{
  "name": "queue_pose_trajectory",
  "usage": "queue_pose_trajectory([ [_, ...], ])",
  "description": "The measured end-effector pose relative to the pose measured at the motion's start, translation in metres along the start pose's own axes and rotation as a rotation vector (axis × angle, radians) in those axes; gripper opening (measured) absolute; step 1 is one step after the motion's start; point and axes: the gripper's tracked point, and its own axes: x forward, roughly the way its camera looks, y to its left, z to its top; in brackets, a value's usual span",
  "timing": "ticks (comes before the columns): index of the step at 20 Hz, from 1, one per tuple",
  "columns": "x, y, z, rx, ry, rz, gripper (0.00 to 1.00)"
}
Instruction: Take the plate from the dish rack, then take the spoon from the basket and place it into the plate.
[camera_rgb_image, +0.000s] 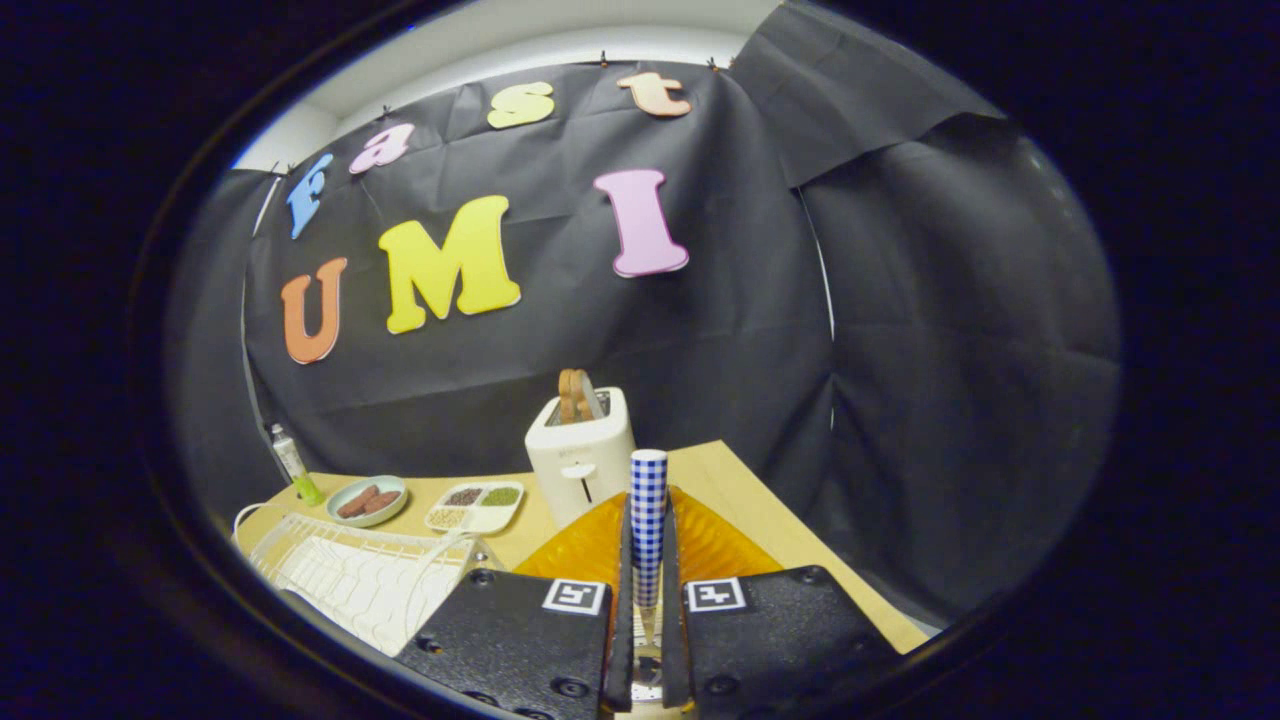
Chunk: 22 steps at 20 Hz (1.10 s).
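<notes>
Jaws: clamped on blue-and-white checked spoon handle (648, 520), held upright between gripper (648, 640) fingers.
Plate: ribbed amber translucent plate (700, 545) lay on worktop (770, 510) just ahead of fingers, near right edge, before white toaster (580, 460).
Rack: white wire dish rack (350, 575) at left.
Advice: best lowered over plate middle before release.

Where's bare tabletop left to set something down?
Free: the wooden table right of the toaster, out to its edge. Crowded: dish rack, sectioned tray and bowl on the toaster's other side. Orange plate lies just beyond the fingers, which are shut on the checkered spoon handle.
</notes>
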Motion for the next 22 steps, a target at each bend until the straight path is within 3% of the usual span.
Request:
queue_pose_trajectory([
  [8,-0.115,0.068,0.048,-0.040,-0.123,0.081,0.16],
  [13,-0.186,0.103,0.026,0.001,-0.129,0.088,0.16],
  [22,-0.273,0.226,-0.052,-0.038,-0.041,0.245,0.16],
])
